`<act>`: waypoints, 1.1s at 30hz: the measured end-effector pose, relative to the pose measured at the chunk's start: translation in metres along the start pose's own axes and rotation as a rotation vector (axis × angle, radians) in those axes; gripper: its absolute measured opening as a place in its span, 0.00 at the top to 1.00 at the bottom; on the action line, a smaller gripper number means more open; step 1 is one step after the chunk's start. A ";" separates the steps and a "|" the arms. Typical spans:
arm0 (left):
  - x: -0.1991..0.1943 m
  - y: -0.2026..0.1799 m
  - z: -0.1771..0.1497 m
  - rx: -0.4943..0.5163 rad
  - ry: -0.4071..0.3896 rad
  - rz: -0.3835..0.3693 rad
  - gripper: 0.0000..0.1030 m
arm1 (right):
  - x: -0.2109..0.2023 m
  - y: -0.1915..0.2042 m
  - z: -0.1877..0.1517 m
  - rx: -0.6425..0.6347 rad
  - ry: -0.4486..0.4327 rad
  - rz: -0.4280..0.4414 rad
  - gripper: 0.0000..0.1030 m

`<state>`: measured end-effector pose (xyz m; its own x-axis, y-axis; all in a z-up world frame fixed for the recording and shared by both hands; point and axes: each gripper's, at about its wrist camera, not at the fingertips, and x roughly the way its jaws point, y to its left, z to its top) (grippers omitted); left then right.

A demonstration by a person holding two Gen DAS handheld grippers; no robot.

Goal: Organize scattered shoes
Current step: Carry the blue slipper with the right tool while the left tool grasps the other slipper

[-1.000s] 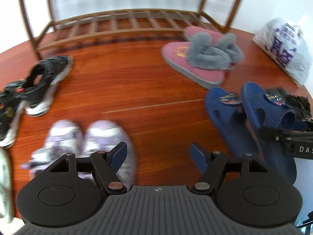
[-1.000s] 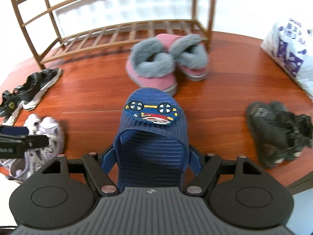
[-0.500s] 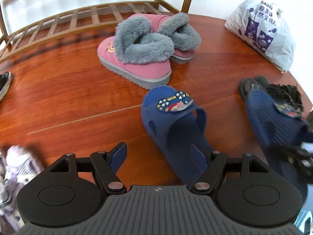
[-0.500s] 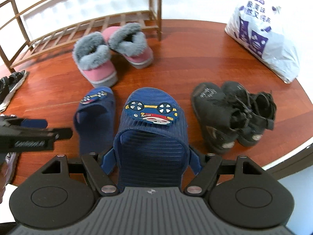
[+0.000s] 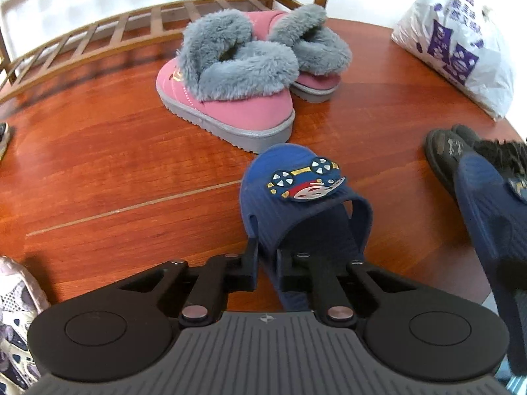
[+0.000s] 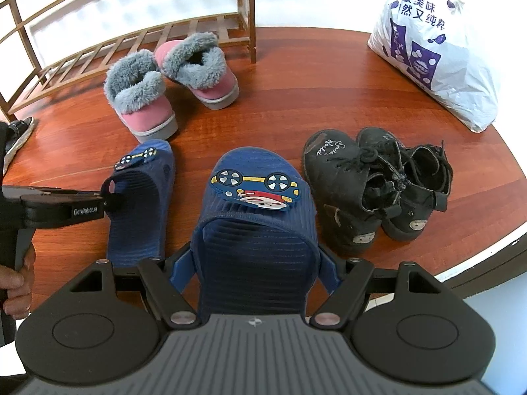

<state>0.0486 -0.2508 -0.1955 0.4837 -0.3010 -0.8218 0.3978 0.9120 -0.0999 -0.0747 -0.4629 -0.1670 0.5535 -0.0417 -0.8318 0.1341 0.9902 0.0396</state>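
Two dark blue slippers carry a cartoon car patch. One slipper [image 5: 296, 197] lies on the red-brown wooden surface, and my left gripper [image 5: 267, 265] is shut on its left side wall just behind the strap. The same slipper [image 6: 141, 191] shows in the right wrist view with the left gripper [image 6: 108, 197] coming in from the left. My right gripper [image 6: 255, 263] is shut on the other blue slipper [image 6: 257, 204], clamping it across its width. That slipper [image 5: 487, 204] appears at the right edge of the left wrist view.
A pair of pink slippers with grey fur [image 6: 164, 89] stands before a wooden shoe rack [image 6: 98, 56]. Black boots [image 6: 372, 191] sit to the right, near the surface's edge [image 6: 494, 253]. A white plastic bag [image 6: 434, 52] lies far right. A pale sneaker [image 5: 13, 312] and a sandal [image 6: 16, 135] lie left.
My left gripper swung right, away from the pale sneakers, reached the lying blue slipper and shut on its side. The right gripper carried its slipper rightward, beside the black boots.
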 end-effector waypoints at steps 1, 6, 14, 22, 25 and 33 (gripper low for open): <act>-0.002 0.002 -0.002 -0.002 0.005 0.002 0.89 | 0.001 0.001 0.001 -0.002 0.000 0.003 0.23; -0.014 0.011 -0.014 -0.012 0.032 0.012 0.89 | 0.007 0.010 0.006 -0.018 0.003 0.034 0.23; -0.040 0.045 -0.041 -0.077 0.070 0.063 0.89 | 0.025 0.041 0.006 -0.066 0.034 0.104 0.23; -0.061 0.081 -0.058 -0.150 0.075 0.130 0.89 | 0.045 0.085 0.001 -0.118 0.070 0.171 0.23; -0.064 0.087 -0.059 -0.155 0.071 0.141 0.89 | 0.052 0.101 0.000 -0.133 0.081 0.193 0.23; -0.067 0.087 -0.056 -0.160 0.075 0.139 0.88 | 0.070 0.133 -0.004 -0.170 0.109 0.202 0.23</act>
<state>0.0074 -0.1359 -0.1809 0.4640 -0.1529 -0.8726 0.1993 0.9778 -0.0653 -0.0210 -0.3338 -0.2223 0.4622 0.1638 -0.8715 -0.1143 0.9856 0.1246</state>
